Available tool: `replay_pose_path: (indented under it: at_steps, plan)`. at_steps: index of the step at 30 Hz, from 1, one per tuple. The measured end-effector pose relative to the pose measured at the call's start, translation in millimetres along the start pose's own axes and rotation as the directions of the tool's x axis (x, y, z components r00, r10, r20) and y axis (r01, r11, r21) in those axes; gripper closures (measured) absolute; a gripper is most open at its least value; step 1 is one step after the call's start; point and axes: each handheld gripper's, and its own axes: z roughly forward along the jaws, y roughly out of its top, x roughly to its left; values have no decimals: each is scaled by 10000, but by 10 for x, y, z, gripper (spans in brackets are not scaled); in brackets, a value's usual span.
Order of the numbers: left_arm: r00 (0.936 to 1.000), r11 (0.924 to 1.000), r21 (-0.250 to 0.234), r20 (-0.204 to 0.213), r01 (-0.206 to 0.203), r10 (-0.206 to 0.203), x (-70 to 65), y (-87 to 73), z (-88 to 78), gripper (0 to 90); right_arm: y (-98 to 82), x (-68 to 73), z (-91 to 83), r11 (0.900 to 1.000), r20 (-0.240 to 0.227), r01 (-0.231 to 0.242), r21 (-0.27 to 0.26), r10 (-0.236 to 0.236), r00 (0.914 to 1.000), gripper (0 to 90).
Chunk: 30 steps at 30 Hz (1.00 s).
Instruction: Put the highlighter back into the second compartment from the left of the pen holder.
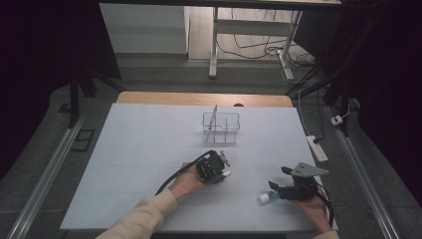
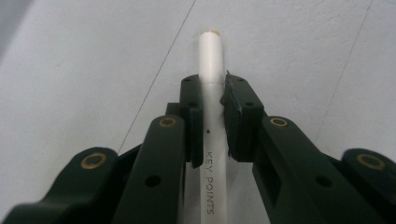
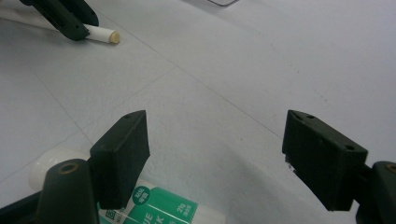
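White sheeting covers the table (image 1: pixel 149 149), with dark floor and desk legs beyond it. At the left, a hand (image 1: pixel 186 183) holds the left gripper (image 1: pixel 222 167) low over the sheet. In the left gripper view its jaws are pinched on a white pen (image 2: pixel 211 93) that lies lengthwise between them, its tip sticking out past the pads. Behind it, toward the table's far side, stands a clear wire-framed holder (image 1: pixel 221 128) with one thin stick leaning inside. At the right, the right gripper (image 1: pixel 276 187) sits near the table's front edge. Its jaws are spread wide, pinching nothing. A glue stick (image 3: pixel 154 207) with a green label lies just beside its left jaw on the sheet.
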Motion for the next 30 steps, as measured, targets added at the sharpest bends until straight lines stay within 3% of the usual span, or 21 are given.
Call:
replay_pose_path:
  at_steps: [7,16,23,30]
  plan:
    - [9999,9998,-177,88,-75,76,22,-18,-17,784,0,-2,-1,10000,18,-31,-2,31,10000,224]
    - [9987,9946,-997,449,287,-243,141,-66,-211,784,-2,-9,-9,10000,43,-3,-20,3,10000,225]
    - [9985,9827,-1812,453,382,-304,202,-98,-411,784,-3,-13,-10,10000,75,21,-32,-21,10000,226]
    - [9981,9625,-2648,344,584,-511,276,-146,-624,784,-2,-12,-12,10000,83,31,-49,-30,10000,226]
